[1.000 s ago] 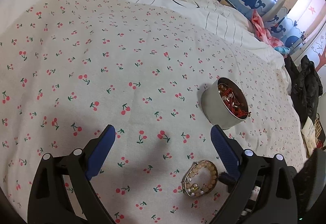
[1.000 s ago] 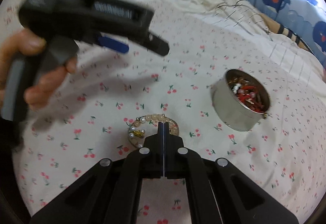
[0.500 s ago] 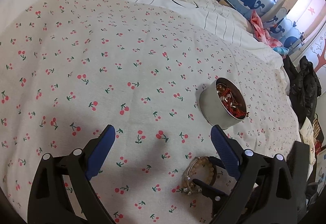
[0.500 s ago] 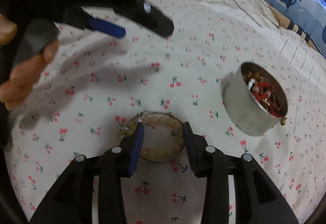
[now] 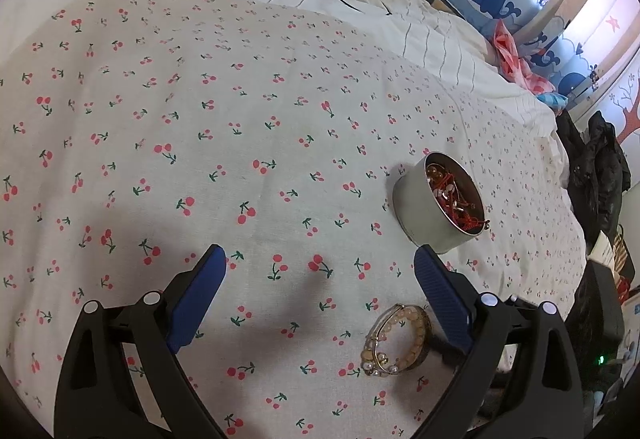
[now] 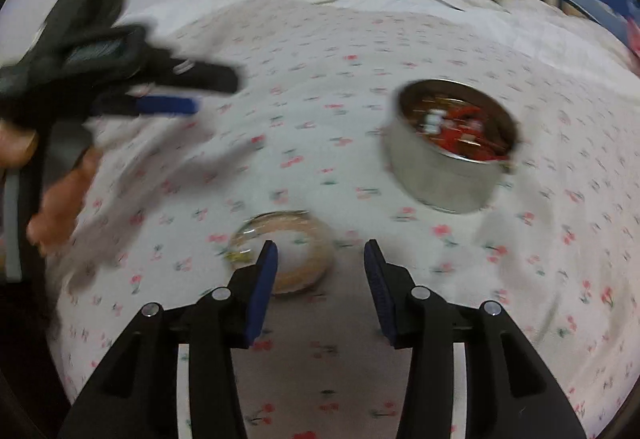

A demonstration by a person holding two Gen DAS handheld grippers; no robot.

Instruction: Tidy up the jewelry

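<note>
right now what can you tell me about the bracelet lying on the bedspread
The bracelet is a ring of pale peach beads doubled with a thin gold-coloured wire band that carries a few pearl-like beads at one side. It lies flat on the cherry-print bedspread, near the metal tin but apart from it. The right gripper hovers just behind it, jaws having just been opening, and nothing is seen gripping it.

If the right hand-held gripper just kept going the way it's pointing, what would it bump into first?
Probably the beaded bracelet lying on the cherry-print sheet. The right hand-held gripper, whose jaws have just been opening, points down at it, one finger overlapping it. The picture is blurred, so depth is uncertain.
</note>
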